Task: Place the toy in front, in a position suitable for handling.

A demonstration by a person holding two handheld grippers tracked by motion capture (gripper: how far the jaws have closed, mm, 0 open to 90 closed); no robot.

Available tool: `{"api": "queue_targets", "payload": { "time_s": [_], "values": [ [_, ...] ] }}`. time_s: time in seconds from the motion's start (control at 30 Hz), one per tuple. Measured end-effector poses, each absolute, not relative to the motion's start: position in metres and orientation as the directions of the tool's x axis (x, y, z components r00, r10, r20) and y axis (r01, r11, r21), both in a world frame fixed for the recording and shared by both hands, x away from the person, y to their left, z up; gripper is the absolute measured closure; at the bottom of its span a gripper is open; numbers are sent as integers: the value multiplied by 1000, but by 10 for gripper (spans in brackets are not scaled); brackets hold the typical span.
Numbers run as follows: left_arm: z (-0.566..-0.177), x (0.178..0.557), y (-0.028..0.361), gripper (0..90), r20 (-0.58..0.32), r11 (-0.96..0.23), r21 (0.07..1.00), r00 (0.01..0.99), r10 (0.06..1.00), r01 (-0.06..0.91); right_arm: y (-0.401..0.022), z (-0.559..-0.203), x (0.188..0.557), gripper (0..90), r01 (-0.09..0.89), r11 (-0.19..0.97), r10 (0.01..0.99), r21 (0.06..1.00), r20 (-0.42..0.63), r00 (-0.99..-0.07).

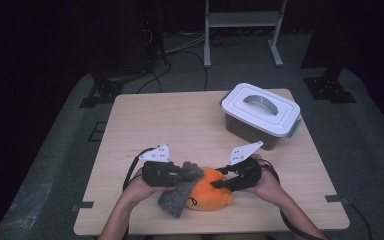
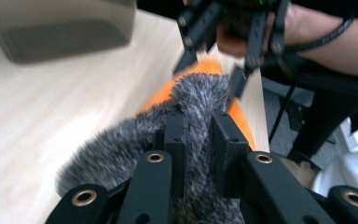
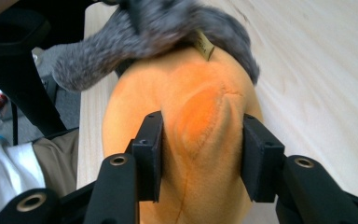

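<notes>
While the room around it lay dark, with one pale wooden worktop (image 1: 155, 120) on a grey floor, one box (image 1: 260, 116) with a white lid sat at its far right. Near the front edge lay one orange plush toy (image 1: 211, 194) and one grey fuzzy cloth (image 1: 176, 196) draped on its left side. The left gripper (image 2: 198, 140) was clenched on the cloth, the right gripper (image 3: 203, 156) squeezed the toy, and the toy's face was hard to make out.

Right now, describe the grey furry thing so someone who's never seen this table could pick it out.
Start at the wooden table and go to its near edge, between the person's two hands. There the grey furry piece lies draped against an orange plush toy, pinched in the left gripper. It is the one shaggy, dark thing; its neighbour is smooth and orange.
</notes>
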State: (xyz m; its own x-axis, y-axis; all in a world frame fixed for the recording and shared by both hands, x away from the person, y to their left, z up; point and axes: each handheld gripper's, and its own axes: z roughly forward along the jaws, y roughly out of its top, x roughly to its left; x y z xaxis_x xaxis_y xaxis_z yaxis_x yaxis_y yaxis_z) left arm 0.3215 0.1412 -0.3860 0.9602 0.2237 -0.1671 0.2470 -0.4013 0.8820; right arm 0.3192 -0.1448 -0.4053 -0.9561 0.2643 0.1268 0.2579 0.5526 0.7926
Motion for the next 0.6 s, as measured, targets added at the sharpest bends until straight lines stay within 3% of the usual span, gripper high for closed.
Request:
{"api": "queue_targets", "payload": {
  "time_s": [0.2, 0.33, 0.6],
  "values": [
    [-380, 327, 129, 778, -132, -442, 869, 964, 231, 225, -130, -398, 315, 552, 140, 594, 203, 792, 21, -979],
    [-395, 326, 132, 777, -167, -435, 864, 960, 223, 252, -140, -405, 313, 559, 132, 604, 203, 786, 9, -979],
    [-418, 327, 152, 774, -241, -436, 837, 938, 248, 330, -176, -420, 313, 551, 209, 559, 235, 802, 88, -968]
  ]
}}
